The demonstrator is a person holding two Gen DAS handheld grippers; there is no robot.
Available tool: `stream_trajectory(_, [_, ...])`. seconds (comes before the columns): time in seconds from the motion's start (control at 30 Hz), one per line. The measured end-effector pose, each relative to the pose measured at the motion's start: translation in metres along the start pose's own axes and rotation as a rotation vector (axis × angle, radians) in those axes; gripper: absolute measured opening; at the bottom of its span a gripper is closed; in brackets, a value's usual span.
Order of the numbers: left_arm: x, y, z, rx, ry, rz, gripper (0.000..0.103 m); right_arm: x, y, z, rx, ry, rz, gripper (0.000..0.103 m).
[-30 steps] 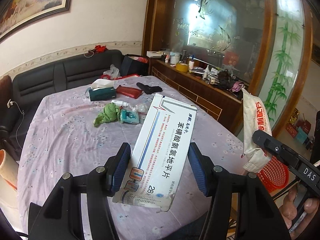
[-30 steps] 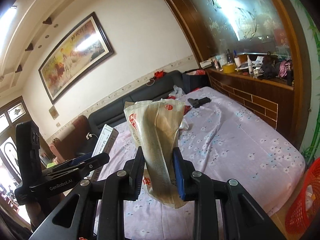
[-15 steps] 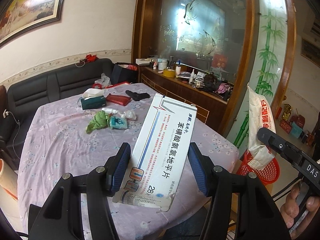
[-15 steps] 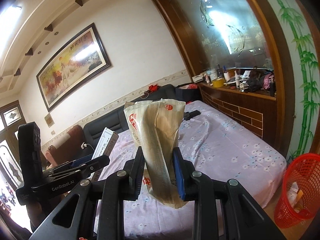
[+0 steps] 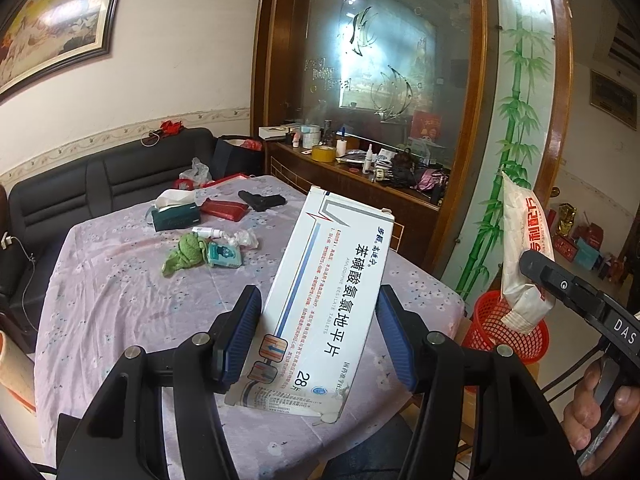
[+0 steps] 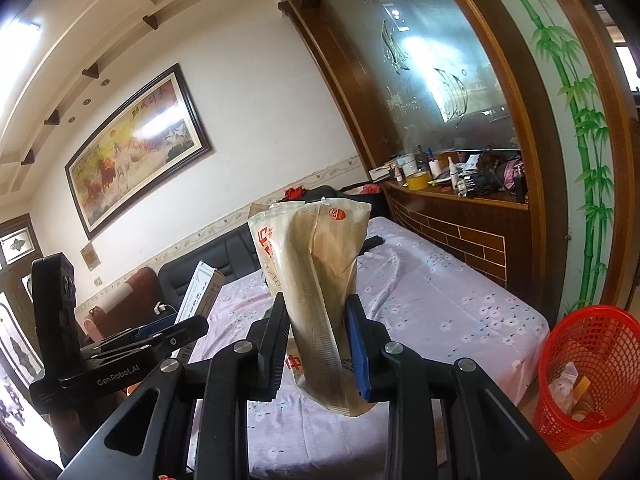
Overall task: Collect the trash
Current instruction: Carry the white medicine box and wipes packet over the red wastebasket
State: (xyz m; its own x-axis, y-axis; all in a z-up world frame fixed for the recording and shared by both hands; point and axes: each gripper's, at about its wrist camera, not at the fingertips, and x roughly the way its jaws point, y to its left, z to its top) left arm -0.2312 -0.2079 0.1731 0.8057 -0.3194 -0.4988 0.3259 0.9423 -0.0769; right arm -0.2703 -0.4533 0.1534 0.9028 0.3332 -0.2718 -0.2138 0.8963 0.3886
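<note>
We've got the left gripper (image 5: 316, 334) clamping the white tablet box (image 5: 320, 300) and the right gripper (image 6: 318, 340) pinching the crumpled wrapper (image 6: 316, 280), both held aloft above the table (image 6: 440, 312) for the red basket (image 6: 588, 364).

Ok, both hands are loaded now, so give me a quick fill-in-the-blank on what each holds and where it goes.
1. The left gripper is shut on a white ____ box.
2. The right gripper is shut on a crumpled ____.
3. The basket on the floor beside the table is coloured ____.

Missing words: tablet; wrapper; red
</note>
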Motion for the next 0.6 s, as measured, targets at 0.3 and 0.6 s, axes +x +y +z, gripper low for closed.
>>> stream_trajectory(0.3, [0.004,-0.023,0.003,0.047,0.002,-0.058,0.058,-0.023,-0.008,-0.002,0.02,-0.037,-0.047,0.029])
stream_trajectory(0.6, [0.028,-0.072,0.009,0.128,0.063,-0.238,0.058,-0.058,-0.04,-0.001,0.062,-0.086,-0.167,0.029])
